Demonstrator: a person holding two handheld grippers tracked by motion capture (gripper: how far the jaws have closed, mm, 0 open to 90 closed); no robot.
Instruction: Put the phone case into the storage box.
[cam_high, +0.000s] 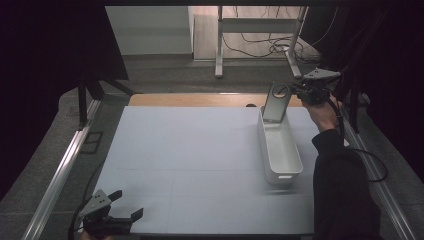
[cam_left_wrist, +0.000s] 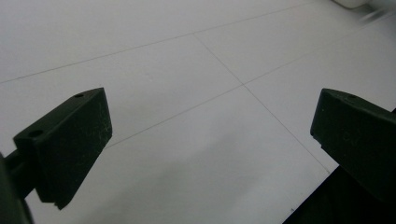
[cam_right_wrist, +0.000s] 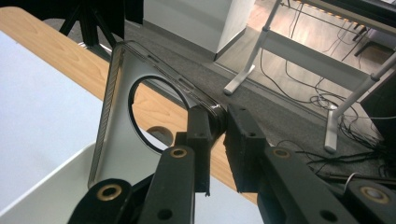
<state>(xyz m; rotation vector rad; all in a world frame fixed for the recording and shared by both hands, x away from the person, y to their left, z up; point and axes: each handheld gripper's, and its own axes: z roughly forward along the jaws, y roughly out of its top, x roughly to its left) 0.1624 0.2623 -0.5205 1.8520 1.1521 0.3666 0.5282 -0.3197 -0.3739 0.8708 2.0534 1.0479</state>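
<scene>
So the right gripper (cam_high: 298, 90) is clamped on the top corner of a clear phone case (cam_high: 276, 103), which hangs below-left, standing upright, bottom end dipping into the white bin (cam_high: 281, 150).

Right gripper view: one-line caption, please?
Right gripper pinches a clear phone case by its edge above the white bin.

left gripper (cam_high: 131, 205) fingers wide apart, right gripper (cam_high: 291, 89) fingers clamped, raised
</scene>
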